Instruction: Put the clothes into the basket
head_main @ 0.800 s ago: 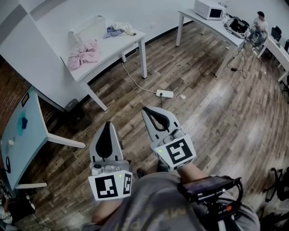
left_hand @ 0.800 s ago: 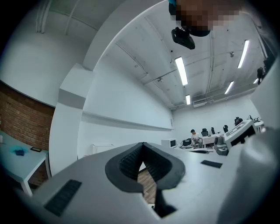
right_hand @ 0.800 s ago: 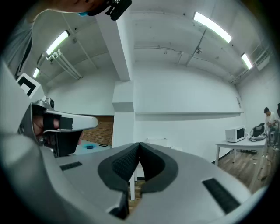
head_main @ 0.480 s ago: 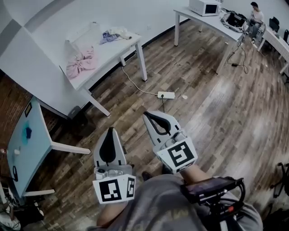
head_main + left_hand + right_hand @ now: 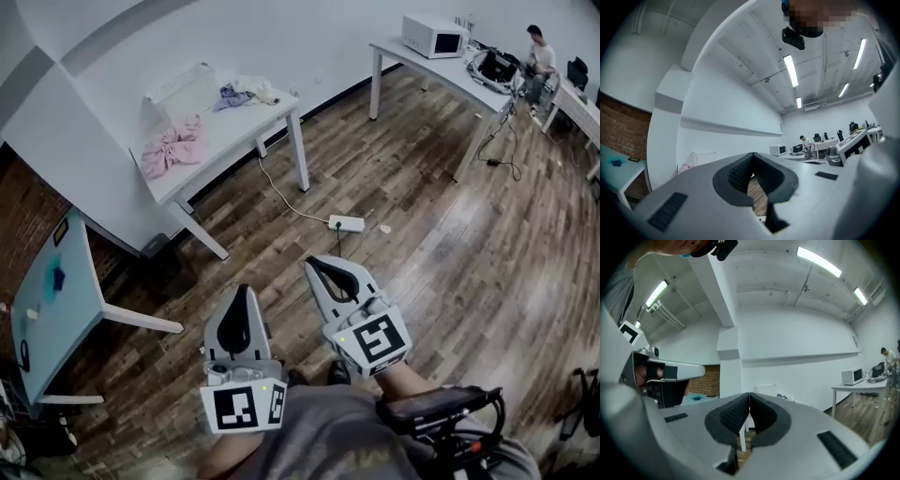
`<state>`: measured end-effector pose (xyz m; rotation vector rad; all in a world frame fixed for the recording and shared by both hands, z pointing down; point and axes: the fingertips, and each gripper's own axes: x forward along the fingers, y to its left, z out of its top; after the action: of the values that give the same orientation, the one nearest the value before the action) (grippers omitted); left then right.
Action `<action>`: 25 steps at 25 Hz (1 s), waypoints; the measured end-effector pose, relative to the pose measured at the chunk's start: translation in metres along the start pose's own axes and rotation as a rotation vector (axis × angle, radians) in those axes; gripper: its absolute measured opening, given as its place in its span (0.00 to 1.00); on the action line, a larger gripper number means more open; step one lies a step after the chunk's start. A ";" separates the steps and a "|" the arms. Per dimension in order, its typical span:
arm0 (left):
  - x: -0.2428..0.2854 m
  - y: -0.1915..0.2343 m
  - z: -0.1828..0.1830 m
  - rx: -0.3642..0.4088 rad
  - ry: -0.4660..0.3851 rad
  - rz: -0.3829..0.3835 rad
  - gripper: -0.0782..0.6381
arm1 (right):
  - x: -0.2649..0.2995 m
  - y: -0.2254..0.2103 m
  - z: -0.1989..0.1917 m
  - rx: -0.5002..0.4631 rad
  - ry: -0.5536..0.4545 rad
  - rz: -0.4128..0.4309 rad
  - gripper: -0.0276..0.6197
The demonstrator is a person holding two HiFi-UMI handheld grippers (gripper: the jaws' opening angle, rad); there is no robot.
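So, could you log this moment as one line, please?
left hand-held gripper: shut, empty | right hand-held gripper: shut, empty | pink clothes: on white table, untouched

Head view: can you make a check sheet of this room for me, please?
Surface: white table, away from the person.
Job's things: pink clothes and blue-white clothes lie on it; possible basket behind them.
Clutter: nothing seen.
Grippers: left gripper and right gripper, both shut and empty.
Cables: white cord to power strip on floor.
Surroundings: wooden floor, microwave, seated person.
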<state>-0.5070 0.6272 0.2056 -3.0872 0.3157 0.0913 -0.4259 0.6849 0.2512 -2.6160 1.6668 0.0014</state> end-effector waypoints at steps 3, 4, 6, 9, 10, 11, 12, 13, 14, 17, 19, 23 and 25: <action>0.008 0.003 -0.008 0.007 0.031 0.005 0.12 | 0.005 -0.003 -0.015 0.029 0.025 0.018 0.05; 0.011 0.005 -0.010 0.008 0.038 0.006 0.12 | 0.009 -0.004 -0.018 0.036 0.030 0.021 0.05; 0.020 0.010 -0.014 0.005 0.047 0.004 0.12 | 0.018 -0.007 -0.023 0.047 0.039 0.021 0.05; 0.037 0.023 -0.024 -0.012 0.057 0.002 0.12 | 0.035 -0.014 -0.030 0.051 0.055 0.015 0.05; 0.043 0.027 -0.028 -0.017 0.059 0.000 0.12 | 0.041 -0.017 -0.033 0.051 0.059 0.010 0.05; 0.050 0.032 -0.031 -0.022 0.060 -0.004 0.12 | 0.049 -0.021 -0.035 0.052 0.062 0.003 0.05; 0.059 0.038 -0.034 -0.026 0.060 -0.007 0.12 | 0.058 -0.026 -0.037 0.054 0.064 -0.004 0.05; 0.067 0.044 -0.035 -0.031 0.059 -0.009 0.12 | 0.069 -0.030 -0.038 0.057 0.067 -0.008 0.05; 0.076 0.052 -0.036 -0.036 0.057 -0.008 0.12 | 0.080 -0.033 -0.039 0.059 0.069 -0.007 0.05; 0.103 0.083 -0.035 -0.049 0.041 0.001 0.12 | 0.121 -0.038 -0.040 0.054 0.078 0.003 0.05; 0.121 0.106 -0.033 -0.055 0.029 0.008 0.12 | 0.151 -0.040 -0.037 0.057 0.077 0.011 0.05; 0.148 0.152 -0.029 -0.065 0.003 0.026 0.12 | 0.206 -0.038 -0.030 0.050 0.072 0.025 0.05; 0.158 0.173 -0.027 -0.067 -0.013 0.034 0.12 | 0.231 -0.035 -0.023 0.039 0.058 0.032 0.05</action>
<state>-0.3858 0.4254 0.2172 -3.1462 0.3721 0.1255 -0.2968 0.4896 0.2704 -2.5855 1.7079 -0.1061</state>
